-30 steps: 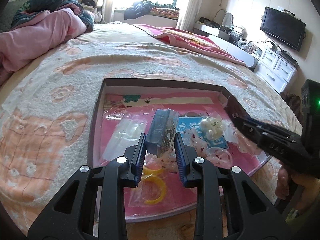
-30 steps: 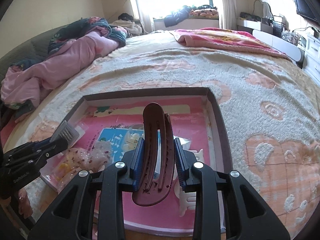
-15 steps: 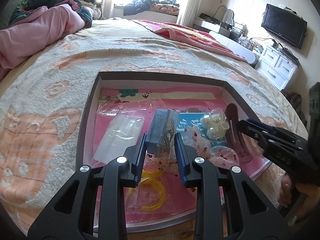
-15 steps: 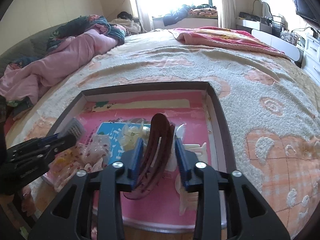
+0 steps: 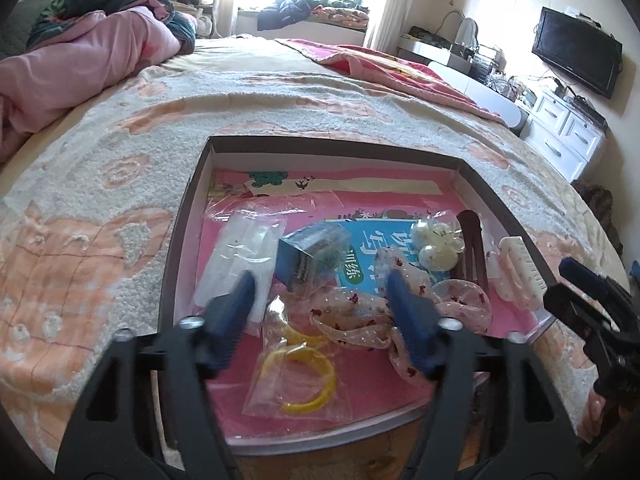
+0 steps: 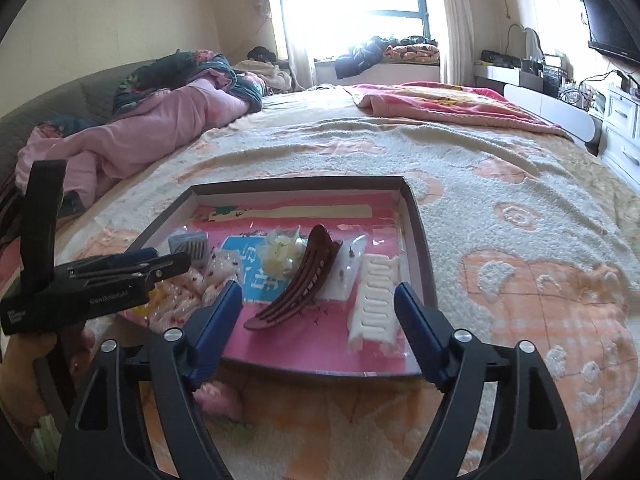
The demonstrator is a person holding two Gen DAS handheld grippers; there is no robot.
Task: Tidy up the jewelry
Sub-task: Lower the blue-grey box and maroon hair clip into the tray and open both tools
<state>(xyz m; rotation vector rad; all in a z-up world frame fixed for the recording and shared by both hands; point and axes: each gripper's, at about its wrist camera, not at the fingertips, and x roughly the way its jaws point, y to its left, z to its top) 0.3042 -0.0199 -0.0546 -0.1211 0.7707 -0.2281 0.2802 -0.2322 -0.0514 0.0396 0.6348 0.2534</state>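
Inside tray rim (image 6: 416, 232), brown clip (image 6: 298, 280).

The box (image 5: 182, 224) is edged in dark brown and lined in pink. A dark maroon hair clip (image 6: 298, 284) and a white hair clip (image 6: 376, 300) are seen inside, beside yellow rings (image 5: 304, 376), a blue card (image 5: 376, 248) and a sheer ribbon (image 5: 352, 312) dotted with red. The bedspread (image 6: 500, 208) is patterned in cream and peach. The tongs (image 6: 318, 320) are tipped with blue pads (image 6: 222, 312) on black arms.
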